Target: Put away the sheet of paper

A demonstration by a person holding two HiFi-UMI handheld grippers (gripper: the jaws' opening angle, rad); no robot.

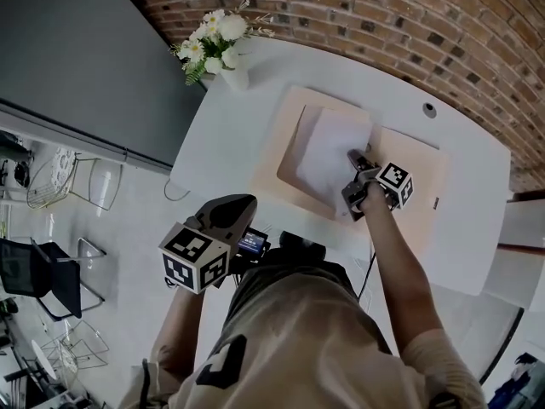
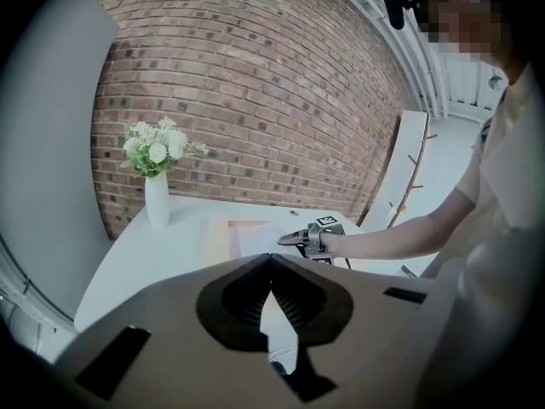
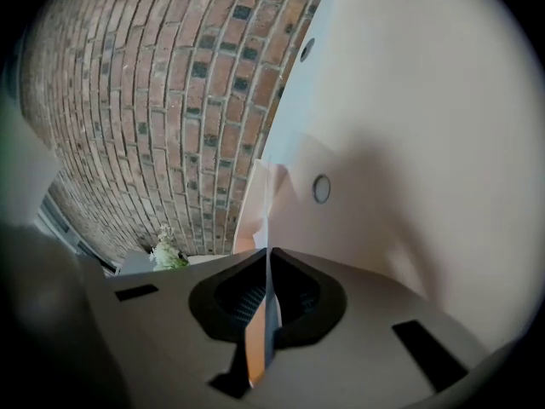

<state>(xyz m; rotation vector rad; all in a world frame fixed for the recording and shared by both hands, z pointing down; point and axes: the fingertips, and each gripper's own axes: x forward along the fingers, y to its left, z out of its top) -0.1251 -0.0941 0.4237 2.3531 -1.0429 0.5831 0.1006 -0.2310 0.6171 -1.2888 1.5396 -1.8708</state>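
the white table [image 1: 477, 228] carries an open peach folder [image 1: 421, 173] near its middle, probably where the sheet belongs. the sheet of paper [image 1: 328, 156], white, thin and uncreased, lies across the folder's left half. the right gripper [image 1: 353, 158] pinches its right edge, likely to lift it. the left gripper [image 2: 271, 258], pressed together on nothing, waits near the body.

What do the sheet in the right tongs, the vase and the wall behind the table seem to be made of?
Sheet of paper: thin matte white paper; seen edge-on in the right tongs it is only a line.
Vase: smooth white, probably glazed ceramic, though plastic is possible.
Wall: rough red-brown brick with pale mortar joints; it could be a brick facing.
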